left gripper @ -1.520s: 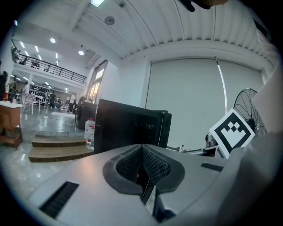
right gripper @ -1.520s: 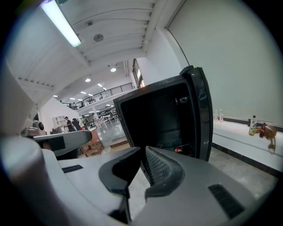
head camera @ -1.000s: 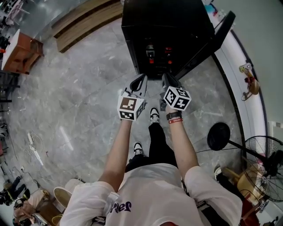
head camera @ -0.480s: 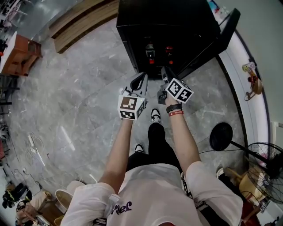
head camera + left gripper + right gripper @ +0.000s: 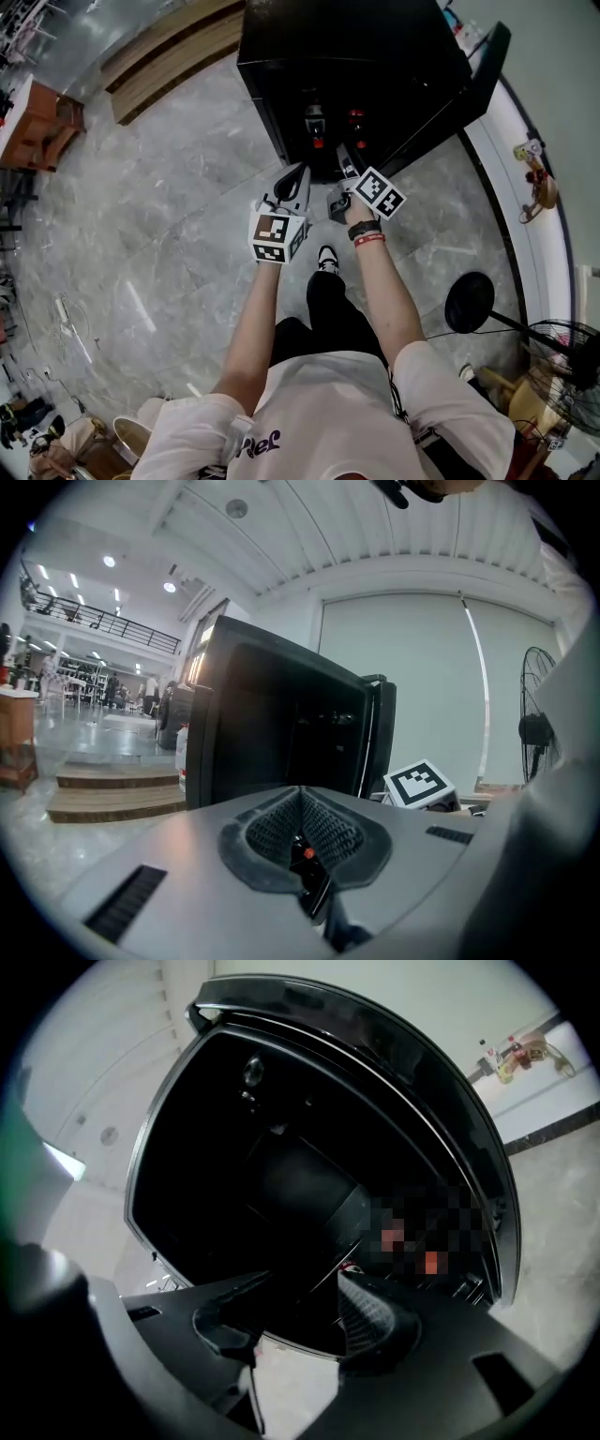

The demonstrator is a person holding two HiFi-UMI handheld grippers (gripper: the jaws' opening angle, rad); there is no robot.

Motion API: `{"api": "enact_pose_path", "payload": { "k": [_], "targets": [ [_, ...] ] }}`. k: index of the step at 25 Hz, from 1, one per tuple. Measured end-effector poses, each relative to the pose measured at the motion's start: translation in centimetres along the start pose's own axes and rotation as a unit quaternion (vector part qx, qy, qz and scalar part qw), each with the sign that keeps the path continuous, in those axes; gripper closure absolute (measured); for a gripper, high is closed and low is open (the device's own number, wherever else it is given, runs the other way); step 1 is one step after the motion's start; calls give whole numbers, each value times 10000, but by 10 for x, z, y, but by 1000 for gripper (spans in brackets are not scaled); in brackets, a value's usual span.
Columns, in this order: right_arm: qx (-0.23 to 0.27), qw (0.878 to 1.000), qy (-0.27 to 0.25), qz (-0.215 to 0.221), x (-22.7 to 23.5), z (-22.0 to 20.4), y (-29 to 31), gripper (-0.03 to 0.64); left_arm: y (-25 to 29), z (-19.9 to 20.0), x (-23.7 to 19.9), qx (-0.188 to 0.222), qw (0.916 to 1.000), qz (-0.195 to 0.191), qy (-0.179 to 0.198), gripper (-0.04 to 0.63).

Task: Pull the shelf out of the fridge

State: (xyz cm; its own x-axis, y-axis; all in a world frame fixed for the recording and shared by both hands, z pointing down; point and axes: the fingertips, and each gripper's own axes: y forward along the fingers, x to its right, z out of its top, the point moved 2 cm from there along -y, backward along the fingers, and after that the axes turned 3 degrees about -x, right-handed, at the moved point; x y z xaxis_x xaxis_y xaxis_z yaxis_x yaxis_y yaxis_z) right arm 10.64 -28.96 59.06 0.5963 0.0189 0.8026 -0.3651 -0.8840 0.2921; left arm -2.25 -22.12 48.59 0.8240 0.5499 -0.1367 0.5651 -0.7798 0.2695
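Observation:
The black fridge (image 5: 347, 56) stands on the floor with its door (image 5: 450, 94) swung open to the right. In the right gripper view the dark inside shows a shelf (image 5: 323, 1194) with its front edge running slantwise; red-capped bottles (image 5: 314, 131) stand low inside. My right gripper (image 5: 345, 161) is at the opening, just before the fridge's lower front. Its jaws have just been opening and now stand open (image 5: 305, 1283) with nothing between them. My left gripper (image 5: 298, 178) hangs left of it, outside the fridge, with its ribbed pads closed together (image 5: 302, 803) on nothing.
A floor fan's round base (image 5: 469, 302) and its cage (image 5: 562, 375) stand to the right. A white ledge (image 5: 511, 159) curves behind the door. Wooden steps (image 5: 169, 47) lie at the far left, near a brown table (image 5: 37, 122). Grey marble floor surrounds the fridge.
Both grippers have moved closer to the fridge's opening. The right gripper has rolled, its marker cube now tilted another way, and it reaches further in than the left.

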Motion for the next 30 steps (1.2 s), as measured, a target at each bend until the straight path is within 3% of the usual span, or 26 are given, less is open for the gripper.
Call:
{"api": "enact_pose_path", "payload": {
  "k": [12, 23, 30],
  "targets": [
    [302, 9911, 1268, 265, 39, -9, 43, 416, 25, -16, -19, 45, 9999, 130, 49, 575],
    [871, 9599, 2549, 772, 55, 0, 82, 416, 42, -34, -24, -16, 10000, 72, 40, 575],
    [920, 9504, 2847, 845, 66, 0, 101, 413, 52, -42, -32, 32, 9999, 139, -71, 575]
  ]
}}
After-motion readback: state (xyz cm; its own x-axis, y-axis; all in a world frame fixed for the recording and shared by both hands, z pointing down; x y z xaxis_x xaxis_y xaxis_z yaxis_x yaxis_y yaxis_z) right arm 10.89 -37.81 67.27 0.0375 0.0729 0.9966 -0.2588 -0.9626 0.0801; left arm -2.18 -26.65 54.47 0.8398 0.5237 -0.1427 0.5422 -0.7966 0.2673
